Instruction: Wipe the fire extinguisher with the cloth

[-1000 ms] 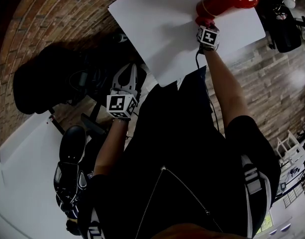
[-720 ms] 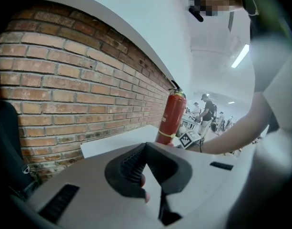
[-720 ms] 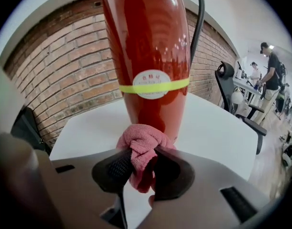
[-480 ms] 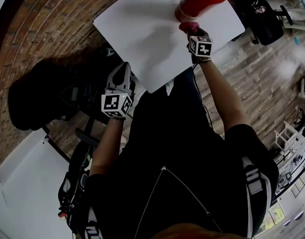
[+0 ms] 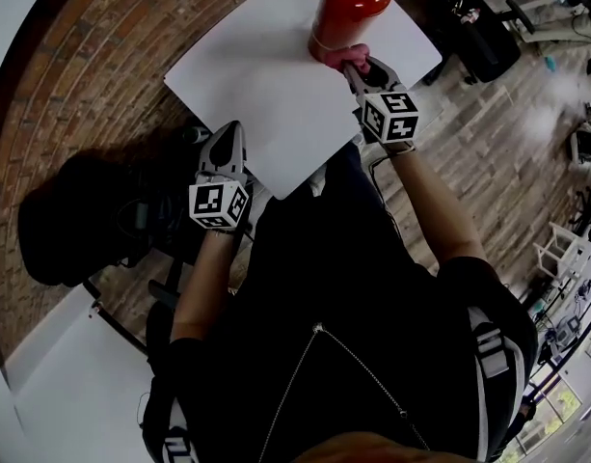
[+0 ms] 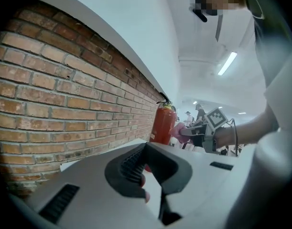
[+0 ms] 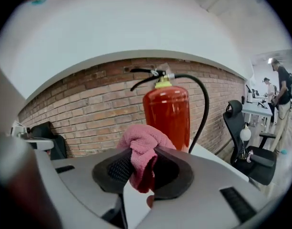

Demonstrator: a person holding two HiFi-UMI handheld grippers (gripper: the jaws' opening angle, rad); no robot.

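**Pink cloth at the red tank**

The right gripper (image 5: 356, 66) pinched a soft, fluffy pink cloth (image 7: 142, 151) right by the bottom of the smooth, round fire extinguisher (image 5: 347, 10), which stood at the far edge of the white table (image 5: 247, 75). It should press gently and rub all around. The left gripper (image 5: 226, 133) was closed and empty.

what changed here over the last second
Mostly the head camera swung: the white table and upright red fire extinguisher slid left in view. The right tongs stayed shut on the pink cloth at the extinguisher's base, with more cloth showing now. Nothing taken or released. The left tongs stayed shut and empty by the table's near edge.
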